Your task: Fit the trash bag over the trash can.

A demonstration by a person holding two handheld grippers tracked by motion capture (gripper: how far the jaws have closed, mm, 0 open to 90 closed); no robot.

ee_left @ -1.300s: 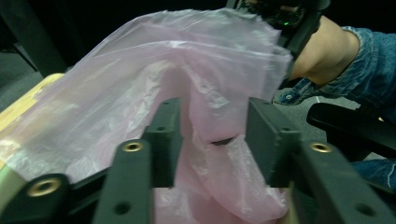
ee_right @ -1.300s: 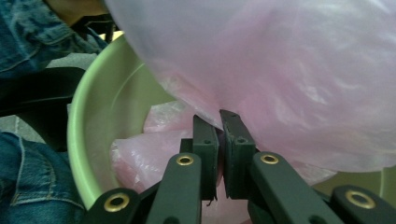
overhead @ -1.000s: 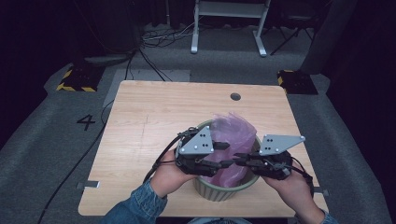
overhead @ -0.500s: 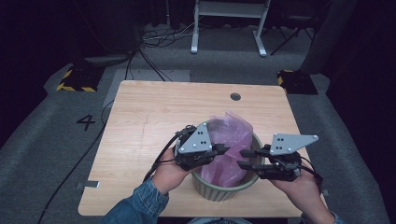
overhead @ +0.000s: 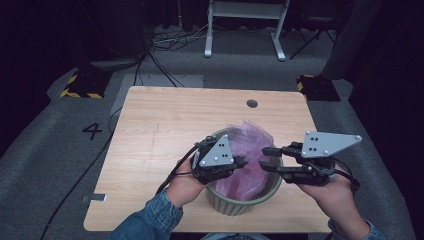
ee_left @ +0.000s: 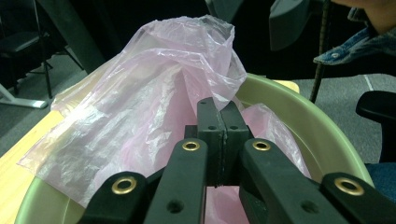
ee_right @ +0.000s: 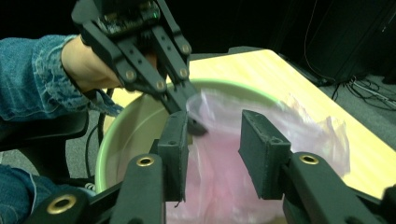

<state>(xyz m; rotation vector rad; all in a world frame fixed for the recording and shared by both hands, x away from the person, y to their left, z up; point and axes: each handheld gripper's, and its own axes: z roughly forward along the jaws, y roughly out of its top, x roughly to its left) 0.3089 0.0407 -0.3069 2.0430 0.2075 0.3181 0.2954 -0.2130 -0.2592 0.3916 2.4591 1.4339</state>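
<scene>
A pale green round bin (overhead: 240,205) stands near the table's front edge with a thin pink plastic bag (overhead: 250,142) bunched inside it and rising above the rim. My left gripper (overhead: 244,162) reaches in over the bin's left rim and is shut on a fold of the bag (ee_left: 140,93); its jaws (ee_left: 219,116) are pressed together. From the right gripper view, the left gripper (ee_right: 194,126) pinches the bag's edge (ee_right: 224,107). My right gripper (overhead: 265,159) hovers at the bin's right rim, open, its jaws (ee_right: 215,135) apart with the bag beyond them, not touching.
The light wooden table (overhead: 165,125) has a small round hole (overhead: 252,103) near its far edge. Cables trail off the left side onto the grey floor. A white frame stand (overhead: 245,25) is beyond the table.
The right gripper has let go of the bag, opened and drawn back to the right, away from the left gripper. The left gripper stays shut on the bag.
</scene>
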